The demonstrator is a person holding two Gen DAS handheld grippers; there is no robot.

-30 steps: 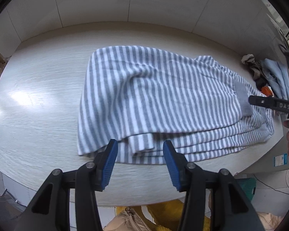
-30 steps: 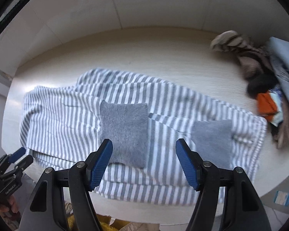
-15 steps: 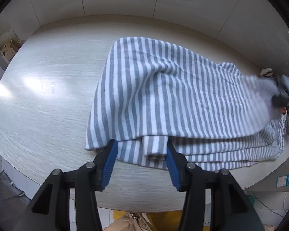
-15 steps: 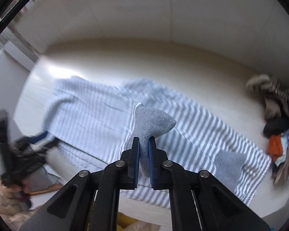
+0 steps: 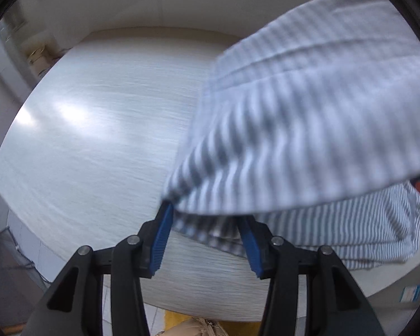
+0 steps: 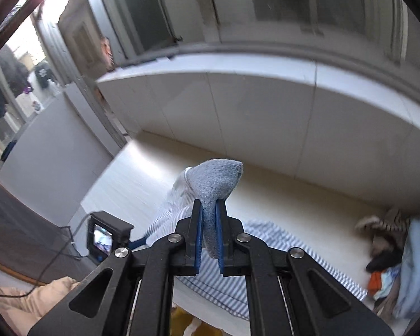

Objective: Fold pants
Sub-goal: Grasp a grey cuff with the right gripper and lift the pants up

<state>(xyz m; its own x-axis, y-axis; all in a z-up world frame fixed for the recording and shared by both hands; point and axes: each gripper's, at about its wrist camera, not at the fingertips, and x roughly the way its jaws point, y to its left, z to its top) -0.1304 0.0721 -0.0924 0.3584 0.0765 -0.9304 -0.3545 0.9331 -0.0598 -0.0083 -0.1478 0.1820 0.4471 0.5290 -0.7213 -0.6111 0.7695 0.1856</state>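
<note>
The grey-and-white striped pants (image 5: 308, 112) lie folded on the pale wooden table (image 5: 98, 154). One end is lifted high and blurs across the right of the left wrist view. My right gripper (image 6: 209, 207) is shut on the grey pocket patch (image 6: 215, 179) and holds it well above the table, while the rest of the pants (image 6: 280, 240) trails down below it. My left gripper (image 5: 205, 218) is open at the near folded edge of the pants. The cloth lies between its blue pads (image 5: 161, 238), and they do not press on it. The left gripper's body (image 6: 106, 238) shows at the lower left of the right wrist view.
A heap of other clothes (image 6: 392, 252) sits at the table's right end. A white tiled wall (image 6: 266, 106) with a window above it backs the table. Bare tabletop spreads left of the pants. Something yellow (image 5: 182, 319) lies below the near table edge.
My right gripper shut on the grey pocket patch and rose, lifting that end of the pants. My left gripper came in to the near folded edge, its jaws as wide as before.
</note>
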